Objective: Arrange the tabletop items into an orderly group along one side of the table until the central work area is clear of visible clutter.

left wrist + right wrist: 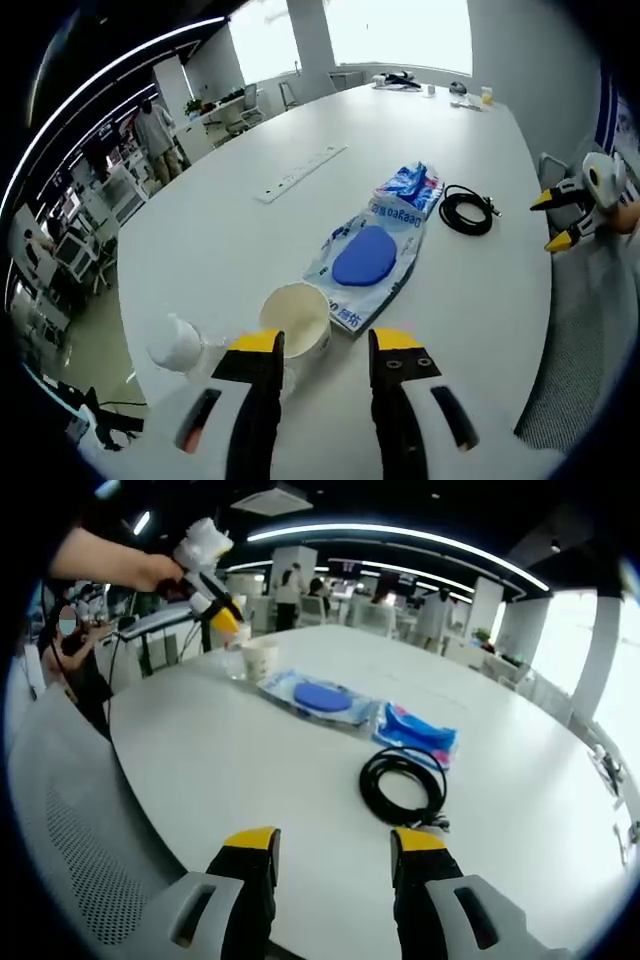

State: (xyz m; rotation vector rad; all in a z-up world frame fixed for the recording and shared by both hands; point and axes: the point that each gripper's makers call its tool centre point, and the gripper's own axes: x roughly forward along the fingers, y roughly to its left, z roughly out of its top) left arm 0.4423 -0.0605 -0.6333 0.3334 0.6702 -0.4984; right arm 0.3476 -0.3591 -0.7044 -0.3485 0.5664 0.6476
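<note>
A cream paper cup point(296, 318) stands just beyond my open left gripper point(325, 345), with a crumpled clear plastic cup point(175, 342) to its left. Past the cup lies a plastic bag holding a blue disc point(364, 256), then a blue-and-white packet point(410, 188) and a coiled black cable point(466, 212). My right gripper point(333, 842) is open near the table edge, short of the cable point(404, 783). Beyond it lie the packet point(418, 732), the disc bag point(320, 697) and the paper cup point(259, 661). The left gripper point(225, 616) shows held in a hand above that cup.
The white table point(250, 240) carries a power strip point(300, 172) in its middle and small items point(430, 88) at the far end. A grey mesh chair point(70, 820) sits by the table edge. People stand among desks in the office behind.
</note>
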